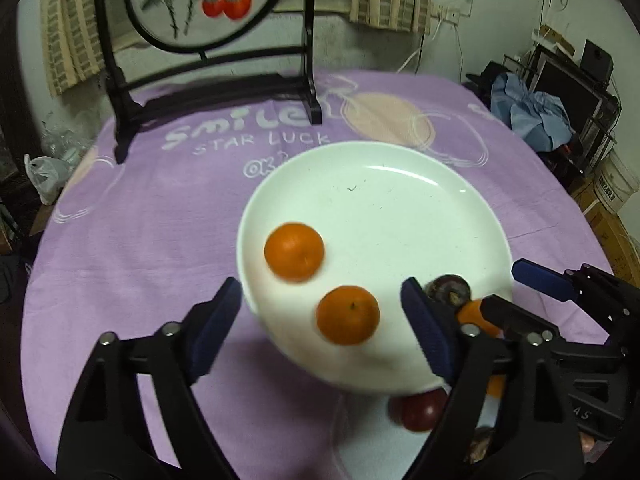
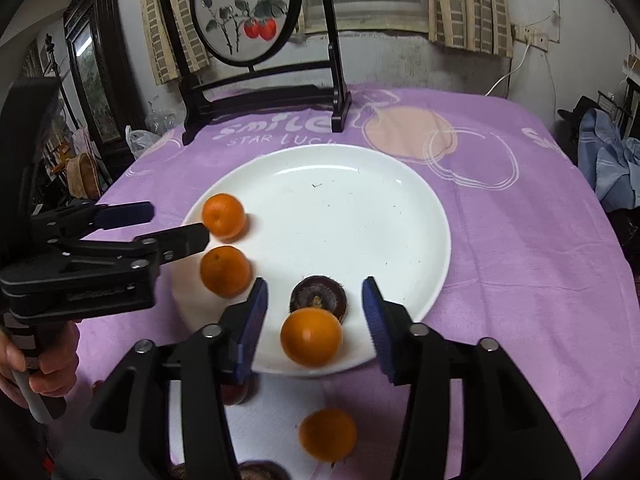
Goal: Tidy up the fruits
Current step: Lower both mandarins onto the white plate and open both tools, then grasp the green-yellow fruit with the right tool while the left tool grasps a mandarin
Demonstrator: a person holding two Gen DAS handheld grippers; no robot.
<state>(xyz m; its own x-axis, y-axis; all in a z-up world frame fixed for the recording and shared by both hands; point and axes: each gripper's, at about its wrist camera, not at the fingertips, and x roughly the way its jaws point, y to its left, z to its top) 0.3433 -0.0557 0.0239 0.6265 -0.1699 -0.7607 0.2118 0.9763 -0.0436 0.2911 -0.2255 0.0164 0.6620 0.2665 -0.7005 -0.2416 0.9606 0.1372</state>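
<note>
Left wrist view: the left gripper [image 1: 320,320] hung with its fingers spread wide and empty over the near rim of a white plate [image 1: 400,208] on a purple tablecloth [image 1: 140,240]. Two oranges lay on the plate, one at its 9 o'clock [image 1: 294,251], the other at 7 o'clock [image 1: 347,314] between the blue pads. A dark red fruit [image 1: 424,410] sat on the cloth at the plate's 6 o'clock.

Right wrist view: the left gripper [image 2: 176,224] reached in from 9 o'clock. The right gripper [image 2: 316,320] was parted and gripped nothing, an orange [image 2: 311,336] lying loose between its fingers on the plate's [image 2: 360,220] near rim, touching a dark brown fruit [image 2: 318,298]. Another orange [image 2: 328,434] rested off the plate at 6 o'clock. A framed round painting [image 2: 244,12] stood at 12 o'clock.
</note>
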